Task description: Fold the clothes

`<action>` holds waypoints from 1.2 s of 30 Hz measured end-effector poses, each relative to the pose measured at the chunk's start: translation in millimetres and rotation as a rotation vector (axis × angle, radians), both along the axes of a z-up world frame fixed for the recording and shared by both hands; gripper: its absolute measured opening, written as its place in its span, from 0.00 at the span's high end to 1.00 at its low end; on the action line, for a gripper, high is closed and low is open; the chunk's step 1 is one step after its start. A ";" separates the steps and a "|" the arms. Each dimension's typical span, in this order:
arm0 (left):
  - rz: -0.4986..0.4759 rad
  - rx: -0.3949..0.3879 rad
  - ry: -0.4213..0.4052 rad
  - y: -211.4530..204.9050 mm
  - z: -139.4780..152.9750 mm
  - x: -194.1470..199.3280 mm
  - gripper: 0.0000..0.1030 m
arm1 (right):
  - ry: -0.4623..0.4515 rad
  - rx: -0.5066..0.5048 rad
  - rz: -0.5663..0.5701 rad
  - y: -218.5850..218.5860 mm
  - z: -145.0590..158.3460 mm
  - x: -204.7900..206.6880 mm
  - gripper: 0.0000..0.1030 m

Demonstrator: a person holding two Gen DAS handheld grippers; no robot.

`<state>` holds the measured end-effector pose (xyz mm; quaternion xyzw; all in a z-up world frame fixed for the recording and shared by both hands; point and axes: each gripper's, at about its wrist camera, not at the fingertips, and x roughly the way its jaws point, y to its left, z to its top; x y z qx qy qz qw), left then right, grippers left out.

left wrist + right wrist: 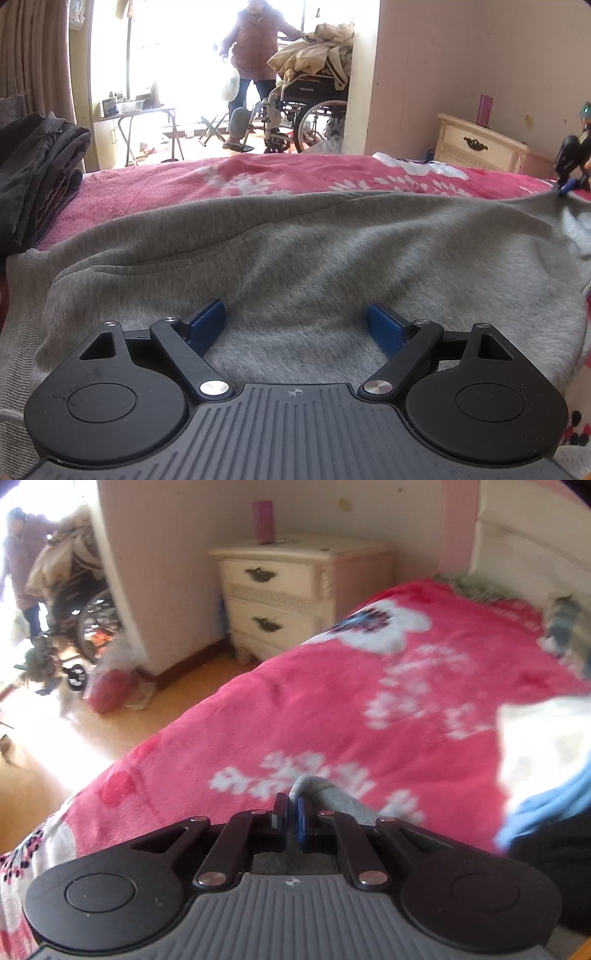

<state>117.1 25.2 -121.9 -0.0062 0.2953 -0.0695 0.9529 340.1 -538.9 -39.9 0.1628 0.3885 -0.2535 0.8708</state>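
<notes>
Right tool (pixel 291 812) clamped on grey sweatshirt (pixel 314 251) edge; left tool (pixel 295 325) apart above sweatshirt, pink blanket (pixel 332 709) beneath.

A wheelchair (pixel 306 110) (piled with bedding) stands beyond the pink blanket (pixel 221 181); a cream nightstand (pixel 291 587) sits nearby.

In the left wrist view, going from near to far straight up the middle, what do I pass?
Left gripper with jaws open → gray sweatshirt spread flat → pink floral blanket → wheelchair piled with beige bedding → person in a pink jacket at the bright doorway.
</notes>
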 end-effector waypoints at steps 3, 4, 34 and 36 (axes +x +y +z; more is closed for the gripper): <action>-0.002 0.000 0.000 -0.1 -0.2 0.4 0.16 | 0.034 -0.095 0.028 5.1 -4.3 -0.7 0.46; -0.003 -0.001 0.000 -0.1 -0.2 0.6 0.15 | 0.012 -0.134 0.025 7.1 -0.8 -5.2 0.45; -0.015 -0.020 0.006 1.9 -1.0 0.7 0.11 | 0.112 0.361 0.564 178.8 -21.6 -92.5 0.69; -0.016 -0.020 0.007 1.7 -1.0 1.1 0.11 | 0.098 0.348 0.491 164.8 -29.2 -102.1 0.71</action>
